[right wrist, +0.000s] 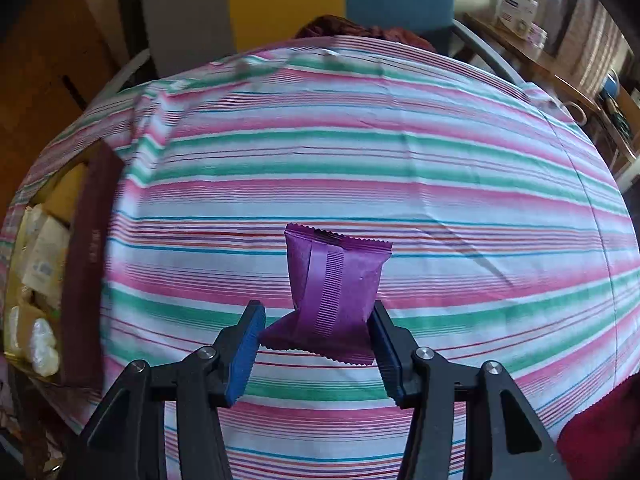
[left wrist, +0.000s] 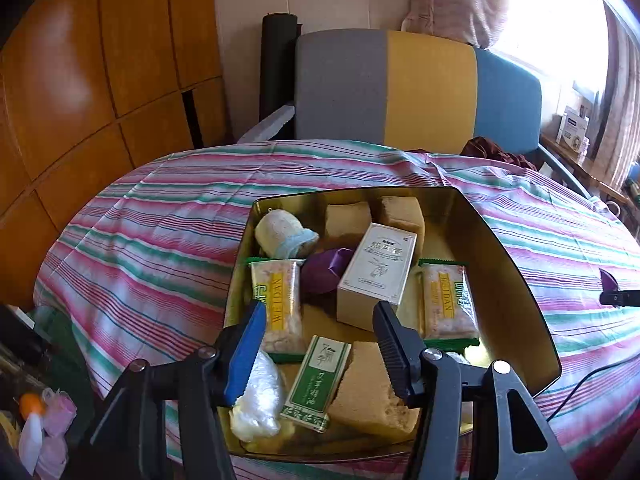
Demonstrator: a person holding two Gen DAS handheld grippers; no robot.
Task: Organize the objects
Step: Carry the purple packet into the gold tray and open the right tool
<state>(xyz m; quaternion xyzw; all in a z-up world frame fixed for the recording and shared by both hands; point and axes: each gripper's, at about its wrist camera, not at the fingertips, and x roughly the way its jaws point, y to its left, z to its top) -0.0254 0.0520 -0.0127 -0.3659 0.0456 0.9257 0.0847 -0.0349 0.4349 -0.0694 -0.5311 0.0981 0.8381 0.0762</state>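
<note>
A gold tin box on the striped tablecloth holds several snacks: two WEIDAN packets, a cream carton, a green sachet, sponge cakes, a purple packet and a white wrapped roll. My left gripper is open and empty above the box's near end. My right gripper holds a purple packet between its jaws, raised above the cloth. The packet touches the right finger; the left pad stands just beside its crumpled end. The box shows at the left edge of the right wrist view.
The striped tablecloth covers the table. A grey, yellow and blue chair stands behind it. A wooden cabinet is at the left. A black cable lies on the cloth at the right. A wooden shelf with boxes is at the far right.
</note>
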